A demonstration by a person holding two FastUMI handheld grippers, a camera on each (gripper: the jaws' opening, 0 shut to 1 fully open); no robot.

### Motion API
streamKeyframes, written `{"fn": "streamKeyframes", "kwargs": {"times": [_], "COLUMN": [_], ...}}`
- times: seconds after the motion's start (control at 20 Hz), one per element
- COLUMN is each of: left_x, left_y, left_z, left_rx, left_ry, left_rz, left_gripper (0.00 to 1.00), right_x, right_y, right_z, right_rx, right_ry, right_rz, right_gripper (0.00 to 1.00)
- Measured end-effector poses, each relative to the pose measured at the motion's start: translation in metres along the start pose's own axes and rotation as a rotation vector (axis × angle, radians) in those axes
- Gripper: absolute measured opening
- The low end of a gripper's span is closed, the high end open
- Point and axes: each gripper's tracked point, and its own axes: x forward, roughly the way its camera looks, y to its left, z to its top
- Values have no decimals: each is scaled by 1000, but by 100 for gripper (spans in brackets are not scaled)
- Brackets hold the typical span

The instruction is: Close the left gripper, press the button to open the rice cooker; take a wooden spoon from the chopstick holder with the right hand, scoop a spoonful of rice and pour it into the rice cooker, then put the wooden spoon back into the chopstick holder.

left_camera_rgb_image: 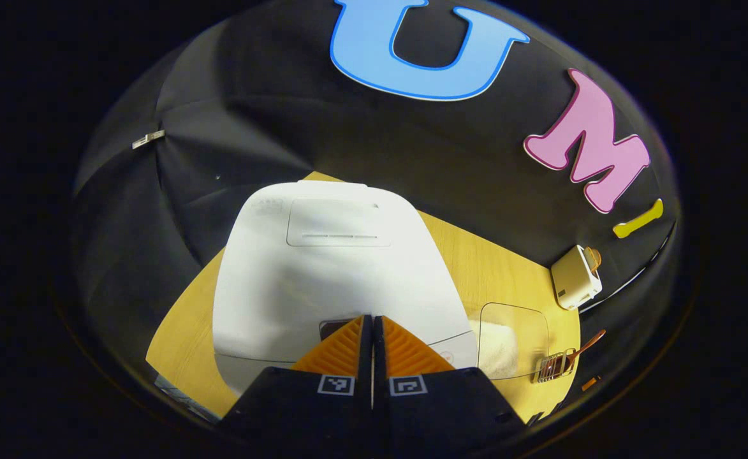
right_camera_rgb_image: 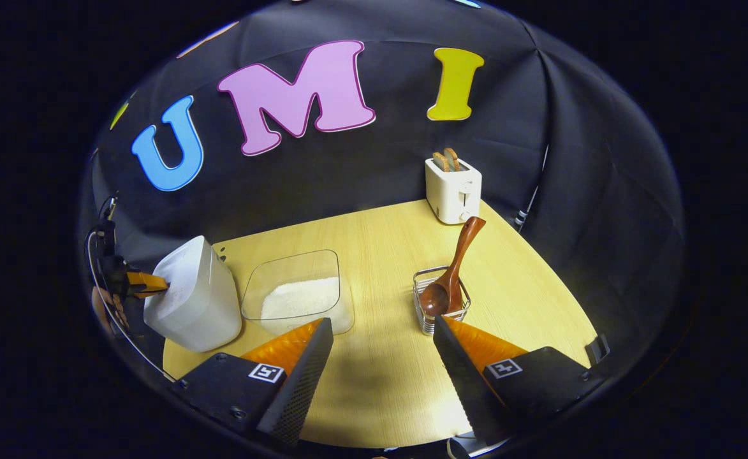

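The white rice cooker [left_camera_rgb_image: 332, 280] stands lid down right in front of my left gripper [left_camera_rgb_image: 372, 320], which is shut, its fingertips at the cooker's front panel near the button. In the right gripper view the cooker [right_camera_rgb_image: 192, 299] sits at the table's left with that left gripper [right_camera_rgb_image: 154, 282] against its front. A wooden spoon [right_camera_rgb_image: 453, 271] leans in the wire chopstick holder [right_camera_rgb_image: 440, 309], handle up and to the right. A clear container of rice [right_camera_rgb_image: 297, 299] lies between cooker and holder. My right gripper [right_camera_rgb_image: 383, 331] hangs open above the table, just short of the holder.
A white toaster [right_camera_rgb_image: 453, 188] with two slices of bread stands at the table's far right corner, also the toaster [left_camera_rgb_image: 576, 277] in the left gripper view. The wooden table [right_camera_rgb_image: 374, 382] has bare surface under the right gripper. Black cloth walls close the back and sides.
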Motion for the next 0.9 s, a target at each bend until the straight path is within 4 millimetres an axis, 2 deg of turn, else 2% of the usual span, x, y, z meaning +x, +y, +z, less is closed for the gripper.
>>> {"fn": "streamKeyframes", "kwargs": {"times": [0.25,0.45,0.55,0.75,0.9], "left_x": [1,-13,-33,-85,-117], "left_y": [-1,-6,-14,-28,-38], "left_z": [-2,13,41,112,135], "left_rx": [65,115,160,239,246], "left_ry": [61,-73,-197,-445,-541], "left_rz": [18,36,34,11,-53], "left_gripper": [6,6,6,6,5], "right_x": [2,-2,-4,-10,-15], "right_y": [3,7,10,22,32], "right_z": [-5,4,7,6,7], "right_rx": [11,23,13,14,22], "right_ry": [7,-19,-35,-47,-66], "right_rz": [21,19,12,4,-11], "right_gripper": [99,99,99,99,99]}}
